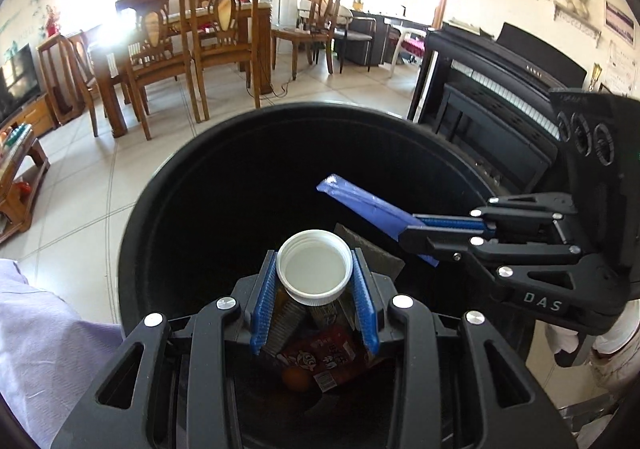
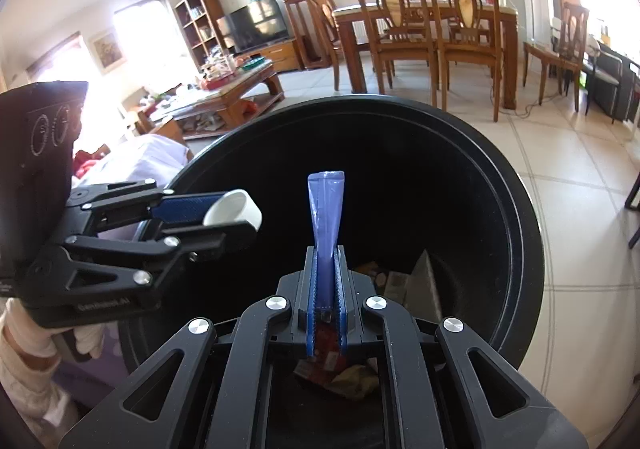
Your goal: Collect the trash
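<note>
Risk: left gripper [image 1: 316, 285] pinching white cap [image 1: 314, 272] and right gripper [image 2: 326, 289] pinching blue sachet [image 2: 326, 209] hover over bin [image 1: 168, 177] w/ jaws near, so sachet could snag on release.

Black linkages, silver screws, blue-padded jaws

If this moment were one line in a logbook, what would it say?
left gripper: jaws shut on white cap | right gripper: jaws shut on blue sachet | both over black bin | nothing dropped yet
</note>
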Tool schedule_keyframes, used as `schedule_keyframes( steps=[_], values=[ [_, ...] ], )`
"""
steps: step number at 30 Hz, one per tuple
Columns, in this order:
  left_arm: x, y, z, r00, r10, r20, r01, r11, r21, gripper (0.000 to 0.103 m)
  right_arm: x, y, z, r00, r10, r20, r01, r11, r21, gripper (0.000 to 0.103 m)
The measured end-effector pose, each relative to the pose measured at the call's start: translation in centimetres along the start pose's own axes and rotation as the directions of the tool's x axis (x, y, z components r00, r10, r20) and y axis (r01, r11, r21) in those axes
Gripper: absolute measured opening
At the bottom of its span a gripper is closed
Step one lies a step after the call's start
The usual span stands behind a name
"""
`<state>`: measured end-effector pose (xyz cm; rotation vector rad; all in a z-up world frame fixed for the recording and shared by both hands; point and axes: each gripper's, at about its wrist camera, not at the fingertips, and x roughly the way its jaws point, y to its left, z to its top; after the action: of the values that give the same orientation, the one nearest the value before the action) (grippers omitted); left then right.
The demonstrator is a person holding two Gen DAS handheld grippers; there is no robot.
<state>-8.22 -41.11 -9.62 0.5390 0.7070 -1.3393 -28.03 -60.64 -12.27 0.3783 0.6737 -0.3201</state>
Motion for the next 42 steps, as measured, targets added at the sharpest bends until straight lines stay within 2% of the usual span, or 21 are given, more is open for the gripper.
schedule_keyframes(
  steps=[10, 15, 16, 18, 19, 21, 25, 27, 31, 32, 33, 34, 35, 38, 39, 42],
  values=[
    [0.9, -0.6, -0.3, 0.999, 0.025, -0.035, -0.024, 0.999, 0.024, 0.037, 0.4, 0.5, 0.7, 1.0, -0.021, 0.009, 0.022, 1.0, -0.02, 0.009],
    [0.9, -0.6, -0.4, 0.998, 0.04, -0.052, -0.039, 0.999, 0.029, 0.038, 0.4, 0.8, 0.7, 1.0, -0.025, 0.008, 0.025, 0.999, -0.036, 0.018],
    [0.9, -0.6, -0.5, 0.997, 0.045, -0.055, -0.043, 0.999, 0.03, 0.039, 0.4, 1.0, 0.7, 1.0, -0.028, 0.009, 0.028, 0.999, -0.04, 0.023],
    [1.0, -0.6, -0.2, 0.997, 0.053, -0.057, -0.051, 0.998, 0.033, 0.054, 0.3, 1.7, 0.7, 0.999, -0.04, 0.017, 0.041, 0.998, -0.054, 0.031],
    [0.9, -0.7, -0.3, 0.997, 0.061, -0.051, -0.059, 0.997, 0.045, 0.056, 0.3, 1.9, 0.7, 0.999, -0.046, 0.019, 0.047, 0.997, -0.059, 0.036],
    [0.8, -0.8, -0.2, 0.996, 0.072, -0.047, -0.07, 0.996, 0.053, 0.064, 0.2, 2.1, 0.8, 0.999, -0.049, 0.024, 0.05, 0.997, -0.065, 0.036],
    [0.4, -0.4, 0.1, 0.996, 0.086, -0.034, -0.084, 0.995, 0.053, 0.067, -0.1, 2.5, 0.9, 0.998, -0.052, 0.033, 0.055, 0.996, -0.067, 0.036],
    [0.0, -0.3, 0.0, 0.995, 0.096, -0.022, -0.094, 0.994, 0.052, 0.08, -0.4, 2.6, 1.0, 0.998, -0.056, 0.041, 0.059, 0.996, -0.066, 0.036],
    [-1.1, -0.2, -0.3, 0.994, 0.111, 0.003, -0.111, 0.992, 0.054, 0.082, -0.9, 3.0, 1.1, 0.997, -0.053, 0.061, 0.056, 0.997, -0.052, 0.036],
    [-1.5, -0.1, -0.3, 0.993, 0.116, 0.009, -0.116, 0.992, 0.053, 0.088, -1.0, 3.1, 1.2, 0.997, -0.049, 0.066, 0.052, 0.998, -0.044, 0.038],
    [-1.8, 0.0, -0.4, 0.992, 0.121, 0.018, -0.122, 0.991, 0.052, 0.094, -1.1, 3.3, 1.3, 0.996, -0.05, 0.076, 0.052, 0.998, -0.036, 0.047],
    [-2.3, 0.1, -0.5, 0.991, 0.129, 0.034, -0.13, 0.99, 0.051, 0.095, -1.2, 3.4, 1.4, 0.995, -0.051, 0.088, 0.054, 0.998, -0.027, 0.056],
    [-2.8, 0.2, -0.6, 0.99, 0.132, 0.045, -0.134, 0.99, 0.05, 0.098, -1.4, 3.8, 1.5, 0.994, -0.051, 0.099, 0.053, 0.998, -0.019, 0.059],
    [-4.2, 1.2, -0.9, 0.989, 0.133, 0.064, -0.135, 0.99, 0.028, 0.098, -1.6, 4.7, 1.8, 0.991, -0.045, 0.126, 0.046, 0.999, -0.003, 0.07],
    [-4.8, 1.7, -1.0, 0.989, 0.133, 0.069, -0.134, 0.991, 0.015, 0.098, -1.7, 5.1, 1.9, 0.99, -0.048, 0.135, 0.047, 0.999, 0.004, 0.077],
    [-6.2, 2.5, -1.6, 0.986, 0.147, 0.082, -0.146, 0.989, -0.009, 0.098, -1.9, 6.0, 2.5, 0.986, -0.049, 0.162, 0.047, 0.999, 0.016, 0.081]
  ],
)
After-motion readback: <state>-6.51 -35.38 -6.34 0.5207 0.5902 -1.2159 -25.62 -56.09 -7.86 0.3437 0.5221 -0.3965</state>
